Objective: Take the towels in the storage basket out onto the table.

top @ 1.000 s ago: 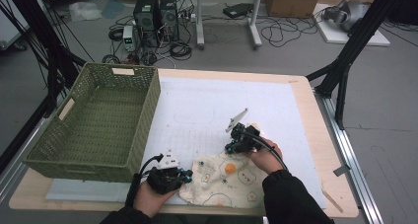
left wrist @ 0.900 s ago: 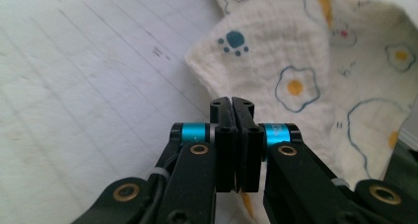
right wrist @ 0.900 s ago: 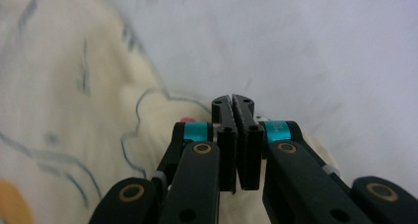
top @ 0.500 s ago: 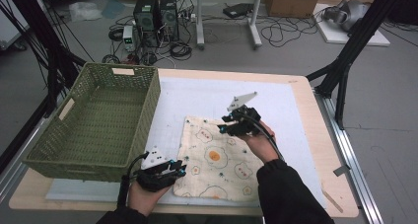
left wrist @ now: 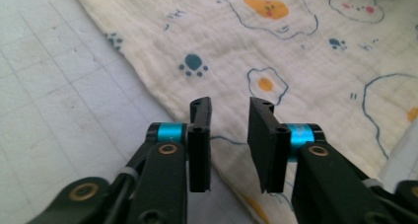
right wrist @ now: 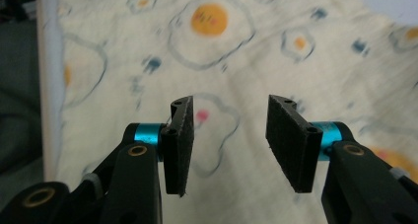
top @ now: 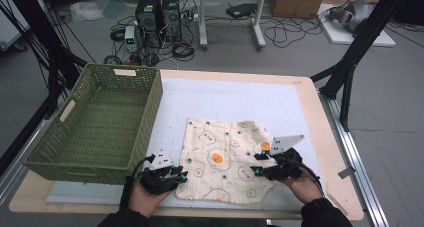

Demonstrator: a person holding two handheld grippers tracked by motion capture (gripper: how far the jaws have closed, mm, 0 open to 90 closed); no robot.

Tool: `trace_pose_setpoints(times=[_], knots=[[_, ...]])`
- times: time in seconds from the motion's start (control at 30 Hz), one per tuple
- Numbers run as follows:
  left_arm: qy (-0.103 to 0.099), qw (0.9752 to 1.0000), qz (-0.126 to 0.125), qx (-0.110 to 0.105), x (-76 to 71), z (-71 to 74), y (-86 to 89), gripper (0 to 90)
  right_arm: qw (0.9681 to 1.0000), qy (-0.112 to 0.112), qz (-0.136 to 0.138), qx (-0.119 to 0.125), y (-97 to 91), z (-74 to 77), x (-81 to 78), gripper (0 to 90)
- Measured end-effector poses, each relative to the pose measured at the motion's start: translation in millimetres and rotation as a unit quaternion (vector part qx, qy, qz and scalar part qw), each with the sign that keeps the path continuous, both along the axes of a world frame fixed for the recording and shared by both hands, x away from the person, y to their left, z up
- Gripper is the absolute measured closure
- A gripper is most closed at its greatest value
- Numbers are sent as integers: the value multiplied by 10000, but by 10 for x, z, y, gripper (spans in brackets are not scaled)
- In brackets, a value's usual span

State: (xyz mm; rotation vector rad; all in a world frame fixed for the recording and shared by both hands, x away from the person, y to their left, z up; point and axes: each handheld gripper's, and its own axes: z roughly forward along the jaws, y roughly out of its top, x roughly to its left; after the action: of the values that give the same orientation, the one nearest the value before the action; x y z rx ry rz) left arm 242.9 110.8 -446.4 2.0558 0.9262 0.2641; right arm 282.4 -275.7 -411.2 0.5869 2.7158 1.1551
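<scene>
Main obstacle: green wicker basket [top: 95, 129] on the table's left, tall walls, its near right corner just beside the left gripper [top: 176, 176]. Egg-print cloth [top: 227, 159] lies flat between both grippers, low, easy to pass over. Right gripper [top: 256, 163] sits over the cloth's right part. White mat [top: 235, 99] beyond the cloth is bare out to the far edge. Bare wooden table [top: 325, 152] strip runs along the right.

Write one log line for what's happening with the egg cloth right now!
cloth: spread flat on white mat beside basket | left claw: open over cloth's near edge, just opened | right claw: open above cloth, just opened, nothing held
</scene>
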Motion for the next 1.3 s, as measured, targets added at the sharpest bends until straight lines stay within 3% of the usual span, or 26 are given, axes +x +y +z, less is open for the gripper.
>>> trace_pose_setpoints(times=[0.1,0.2,0.27,0.3,0.37,0.43,0.6,0.73,0.8,0.87,1.1,1.2,1.3], knots=[[-35,10000,10,56,0,-6,-9,797,9997,145,84,-149,-98,-82,-128,581],[-43,10000,7,74,11,-12,-7,881,9990,286,140,-308,-149,-156,-185,675],[-47,10000,14,82,13,-9,-11,888,9980,408,203,-449,-135,-218,-175,753],[-72,9999,12,100,9,-8,-14,890,9983,394,188,-391,-131,-223,-171,857],[-125,9999,52,99,4,-3,-17,892,9974,522,275,-403,-102,-216,-123,891],[-198,9997,114,50,2,12,-9,893,9973,416,304,-521,-35,-186,-73,894],[-376,9987,325,-101,0,45,29,892,9979,272,261,-521,158,-87,115,893],[-331,9989,293,-182,4,42,37,884,9971,361,167,-650,266,-171,243,892],[-331,9990,259,-180,-2,48,32,838,9977,375,98,-565,243,-174,239,881],[-324,9989,251,-225,-5,56,38,793,9983,234,95,-529,219,-166,186,782],[-375,9986,223,-301,-54,105,81,743,9993,-359,-43,-122,-72,0,-188,733],[-366,9988,190,-283,-82,109,83,737,9990,-453,-28,-7,-187,36,-340,734],[-314,9992,79,-220,-118,97,71,725,9993,-336,171,48,-199,12,-451,715]])
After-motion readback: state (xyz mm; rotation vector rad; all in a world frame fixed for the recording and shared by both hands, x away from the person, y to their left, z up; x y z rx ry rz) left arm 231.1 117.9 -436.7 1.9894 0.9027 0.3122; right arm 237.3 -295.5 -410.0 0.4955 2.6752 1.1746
